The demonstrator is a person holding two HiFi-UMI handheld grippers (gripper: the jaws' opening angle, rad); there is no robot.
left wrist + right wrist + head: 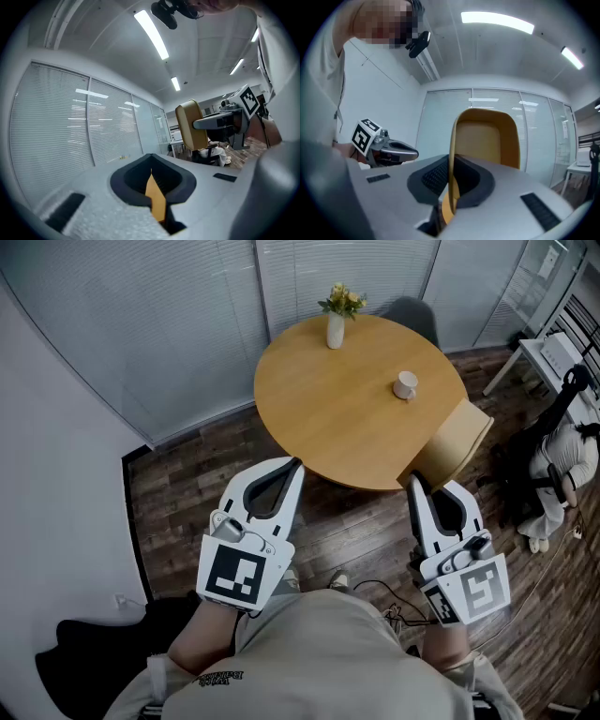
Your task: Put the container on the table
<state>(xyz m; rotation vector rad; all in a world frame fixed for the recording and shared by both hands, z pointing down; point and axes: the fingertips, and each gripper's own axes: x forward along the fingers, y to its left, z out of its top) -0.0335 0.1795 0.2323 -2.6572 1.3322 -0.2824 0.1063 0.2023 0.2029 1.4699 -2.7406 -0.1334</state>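
A round light-brown wooden table [347, 427] stands on dark plank flooring [187, 484] in front of walls of pale slatted blinds [141, 324]. The small white cup-like container with a handle [405, 385] sits upright on the tabletop, toward its right side and well apart from both tools. At the table's far edge stands a slim white vase [335, 332] holding yellow flowers [343, 300]. A mustard-yellow padded chair [457, 437] is tucked against the table's near right rim. The left gripper [298, 465], over the floor, points its tips at the table's near edge. Its own view shows the jaws clenched together with nothing pinched, and only a wedge of brown shows through the gap behind the tips. The right gripper [412, 481] points at the chair's near corner and is just beside it; whether it touches cannot be told. Its jaws too are pressed together and grasp nothing, and a thin strip of the chair's yellow shows through the slit between them. Each tool carries a cube [234, 577] with black-and-white square markers. The person's beige shirt [319, 652] fills the bottom of the head view.
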